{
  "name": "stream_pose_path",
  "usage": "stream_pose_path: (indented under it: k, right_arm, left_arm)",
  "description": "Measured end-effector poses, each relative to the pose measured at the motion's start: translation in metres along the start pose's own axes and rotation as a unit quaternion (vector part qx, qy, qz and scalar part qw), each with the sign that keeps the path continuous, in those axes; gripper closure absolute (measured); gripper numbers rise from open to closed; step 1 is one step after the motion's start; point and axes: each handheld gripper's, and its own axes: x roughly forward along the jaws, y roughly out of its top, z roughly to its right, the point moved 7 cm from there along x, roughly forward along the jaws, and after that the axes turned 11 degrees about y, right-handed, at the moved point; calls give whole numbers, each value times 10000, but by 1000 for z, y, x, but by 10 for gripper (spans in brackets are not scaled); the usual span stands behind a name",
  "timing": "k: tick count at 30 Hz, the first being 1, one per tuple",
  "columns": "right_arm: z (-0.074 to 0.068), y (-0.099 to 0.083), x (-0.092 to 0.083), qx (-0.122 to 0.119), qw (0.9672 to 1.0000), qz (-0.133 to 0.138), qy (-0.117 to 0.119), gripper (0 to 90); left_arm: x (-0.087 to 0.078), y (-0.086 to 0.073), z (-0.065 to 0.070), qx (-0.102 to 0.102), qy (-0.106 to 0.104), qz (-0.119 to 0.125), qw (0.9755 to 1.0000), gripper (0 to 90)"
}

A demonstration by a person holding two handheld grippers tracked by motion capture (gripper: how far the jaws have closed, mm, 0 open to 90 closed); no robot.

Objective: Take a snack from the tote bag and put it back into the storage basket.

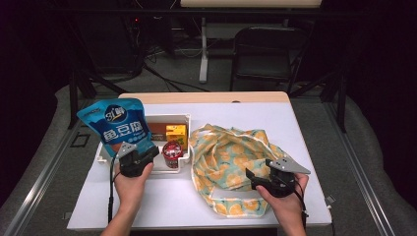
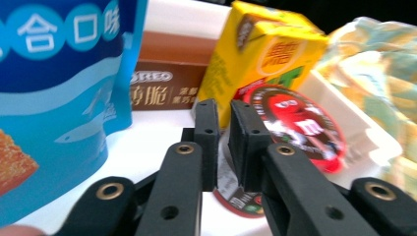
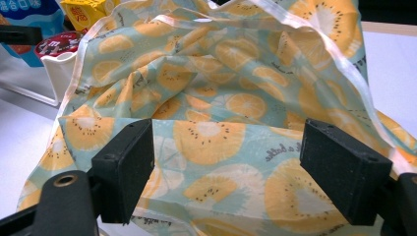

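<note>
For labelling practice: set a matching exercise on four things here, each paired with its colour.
Things:
1. pouch
2. carton
3. tray
4. tote

Colours:
A. white
B. pale green with orange fruit slices
C. blue
D. yellow

Pairs: 1-C, 2-D, 3-A, 4-B
</note>
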Motion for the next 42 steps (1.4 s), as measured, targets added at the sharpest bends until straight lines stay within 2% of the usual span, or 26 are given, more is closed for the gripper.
stream_pose_path:
  k: [3,9,13,15,19,21,23,24,25,26,27,33,38,42]
  right_arm:
    - [2,0,-1,23,10000,26,-5,206]
    - [7,0,-3,6,10000,47,-51,204]
    - [10,0,-5,-12,10000,36,-71,201]
    - [12,0,-6,10,10000,54,-73,198]
    - [15,-1,-9,9,9999,78,-73,191]
    - [17,-1,-10,10,9999,75,-90,187]
    - [20,-2,-12,27,9999,91,-98,183]
    - [21,-3,-13,31,9999,94,-97,181]
    - [22,-3,-14,30,9999,102,-110,178]
    - [23,-3,-15,21,9999,91,-130,176]
    - [25,-4,-17,-1,9999,66,-130,172]
    - [32,-7,-23,-17,9998,90,-158,147]
    - [39,-11,-30,13,9998,98,-198,131]
    - [44,-15,-35,-18,9997,66,-215,108]
  left_arm:
    - [-9,1,2,55,-152,80,9998,739]
    - [-25,3,7,165,-416,139,9989,505]
    - [-33,3,12,340,-465,119,9983,303]
    - [-37,3,13,359,-525,150,9979,212]
    - [-45,3,12,504,-586,106,9970,103]
    - [-49,2,10,525,-637,90,9965,52]
    - [-53,1,7,519,-587,63,9969,1]
    - [-55,1,7,517,-664,52,9964,2]
    - [-56,1,5,521,-587,63,9969,0]
    - [-59,1,3,549,-597,67,9967,0]
    - [-61,1,3,569,-686,73,9960,0]
    - [-75,-3,-5,736,-648,161,9951,0]
    - [-83,-6,-15,649,-635,176,9957,0]
    - [-88,-11,-22,725,-580,116,9956,0]
